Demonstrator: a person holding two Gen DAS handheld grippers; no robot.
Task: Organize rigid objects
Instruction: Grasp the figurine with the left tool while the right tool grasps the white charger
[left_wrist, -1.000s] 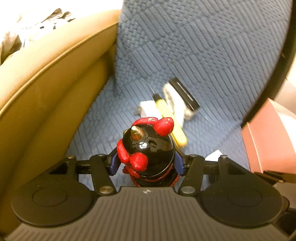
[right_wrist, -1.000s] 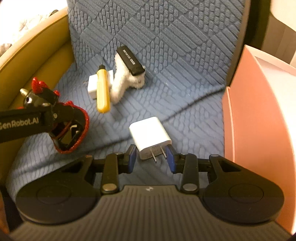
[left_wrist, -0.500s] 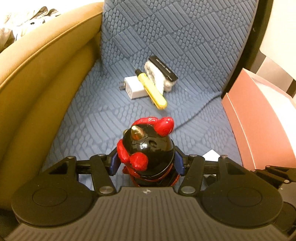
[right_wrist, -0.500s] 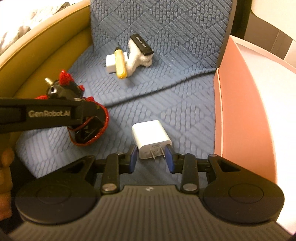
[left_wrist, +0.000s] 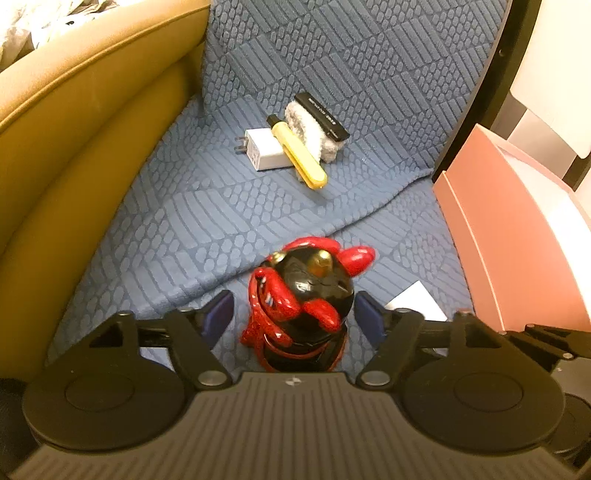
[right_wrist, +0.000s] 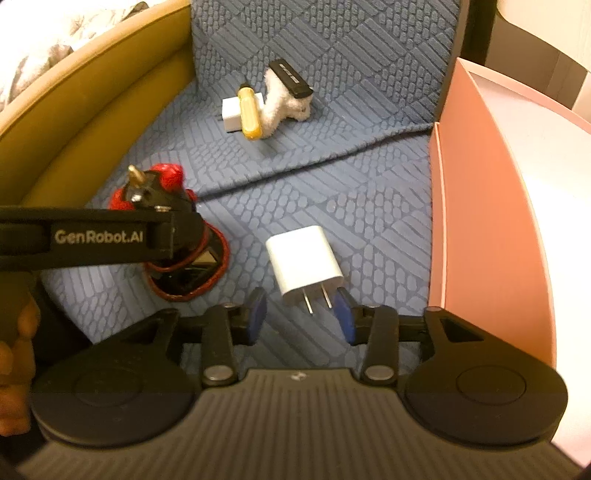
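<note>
Change: both of your grippers have just been opening; a second ago the left pads pressed the figurine's sides and the right pads sat at the near charger's prongs, and now each pair stands clear of its object.
Blue cushion (left_wrist: 229, 221): your landmark, a textured seat with a tan armrest (left_wrist: 85, 122) along its left edge and a pink box (right_wrist: 480, 206) against its right edge.
Left gripper (left_wrist: 293, 314): fingers apart, blue pads on either side of the figurine with a gap on each side.
Right gripper (right_wrist: 298, 312): fingers apart, the charger's prongs between the pads but untouched.
Figurine (left_wrist: 306, 295): black and red with gold horns, standing on the cushion's near left part.
Near charger (right_wrist: 303, 264): white, flat on the cushion's near middle, prongs toward your right gripper, well apart from the pink box.
Black bar (left_wrist: 322, 115): at the cushion's back, propped on a white fluffy piece (left_wrist: 314, 138).
Yellow stick (left_wrist: 297, 157): leaning across the far charger, touching the fluffy piece.
Far charger (left_wrist: 264, 149): white, at the cushion's back, prongs toward the armrest.
</note>
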